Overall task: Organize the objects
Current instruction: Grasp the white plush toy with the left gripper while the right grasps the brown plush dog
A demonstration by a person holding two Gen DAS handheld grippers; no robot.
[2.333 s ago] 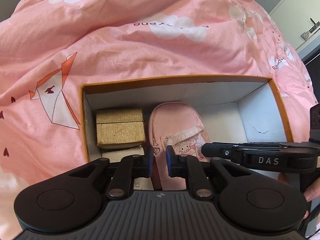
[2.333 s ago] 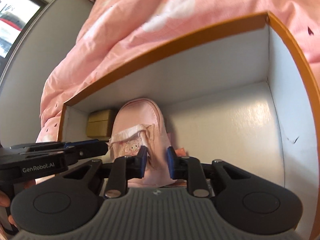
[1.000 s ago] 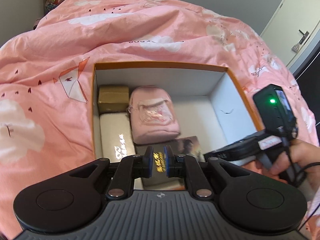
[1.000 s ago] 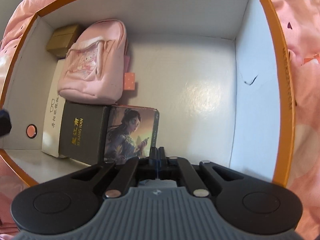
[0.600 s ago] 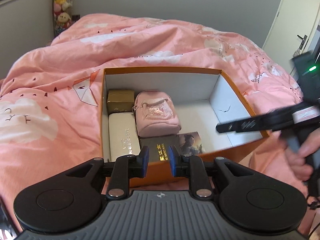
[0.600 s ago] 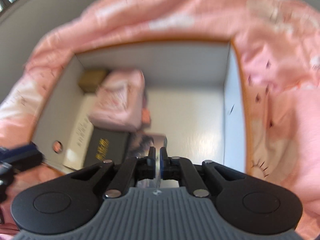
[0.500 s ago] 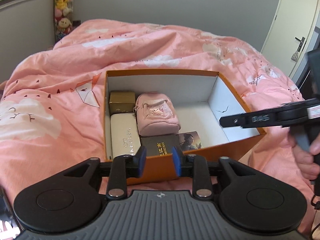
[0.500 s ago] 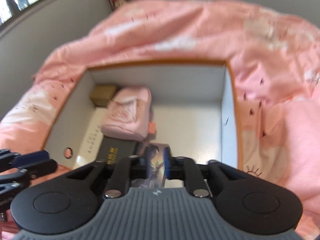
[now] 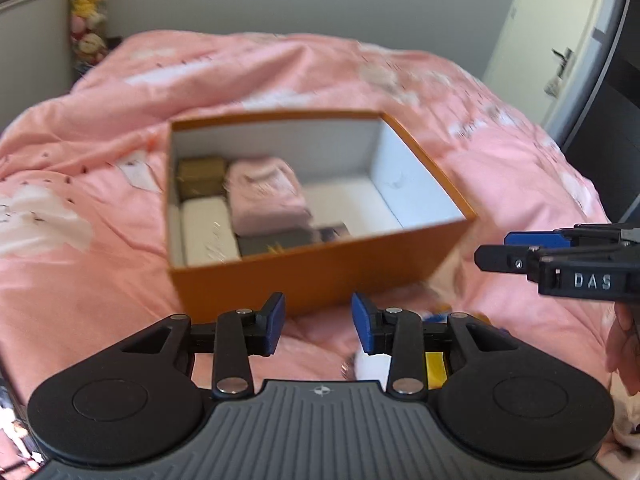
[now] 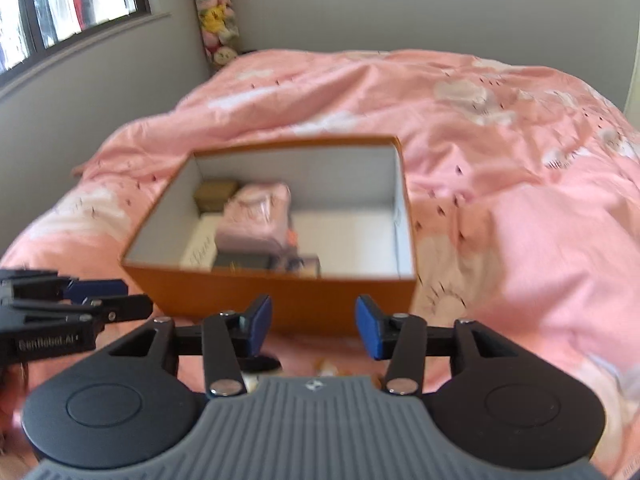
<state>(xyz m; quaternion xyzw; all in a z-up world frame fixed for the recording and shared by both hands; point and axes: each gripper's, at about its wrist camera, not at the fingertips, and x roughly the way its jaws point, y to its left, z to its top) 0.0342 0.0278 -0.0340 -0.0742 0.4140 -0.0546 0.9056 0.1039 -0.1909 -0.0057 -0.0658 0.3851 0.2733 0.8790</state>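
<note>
An orange box with white inner walls sits open on the pink quilt. Its left half holds a gold box, a pink pouch, a white case and what looks like a dark book, all blurred. The left gripper and right gripper hover near it, fingers wide, empty.

box on bedspread; backpack inside, case left
</note>
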